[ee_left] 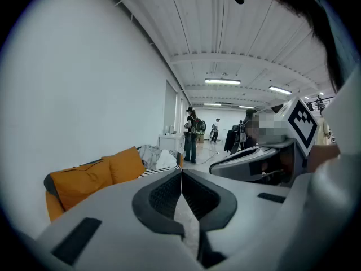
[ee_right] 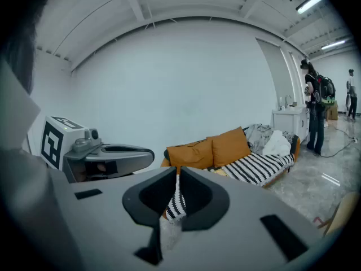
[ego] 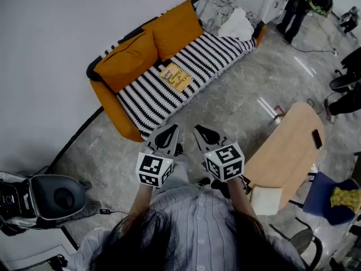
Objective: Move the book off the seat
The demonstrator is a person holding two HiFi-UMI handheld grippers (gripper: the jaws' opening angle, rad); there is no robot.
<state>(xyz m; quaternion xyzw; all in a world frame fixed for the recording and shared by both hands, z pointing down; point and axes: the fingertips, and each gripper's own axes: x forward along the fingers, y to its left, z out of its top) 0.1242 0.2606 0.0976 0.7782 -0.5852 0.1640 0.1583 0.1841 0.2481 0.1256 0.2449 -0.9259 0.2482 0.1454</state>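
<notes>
Book [ego: 176, 77], yellow, flat on the striped cover [ego: 214, 52] of the orange sofa [ego: 110, 103], well ahead of both claws, roughly straight out from the left one, toward the cushion end of the seat. Left claw [ego: 167, 133] fully closed, pads together, nothing held. Right claw [ego: 204, 133] likewise closed and empty, just beside the left. Between claw tips and sofa front, only bare grey floor [ego: 225, 103].

Behind the book, two orange cushions [ego: 152, 41] against the backrest. At the seat's far end, ahead and right of the claws, a heap of grey and white cloth [ego: 228, 16]. Right of the right claw, a pale wooden table [ego: 287, 151] with a dark flat object [ego: 317, 139] on it and a white folded thing [ego: 266, 200] at its near end. Further right, a blue chair [ego: 321, 193]. Back and left of the left claw, a dark rounded machine [ego: 53, 199] on the floor.

Only in the head view: the book's cover, the table, the machine. In the left gripper view: cushions left of the meeting jaws of the left claw [ee_left: 181, 176], people [ee_left: 192, 134] standing far ahead in a long hall, the right claw close on the right. In the right gripper view: the whole sofa ahead, stripes just past the closed right claw [ee_right: 177, 180], the left claw on the left.

Book hidden behind the claw's own body in the left gripper view. In the right gripper view, no more than a yellowish speck on the stripes, too small to be sure of. Hands covered by the marker cubes in the head view. Machine and chair cut by the frame edges
</notes>
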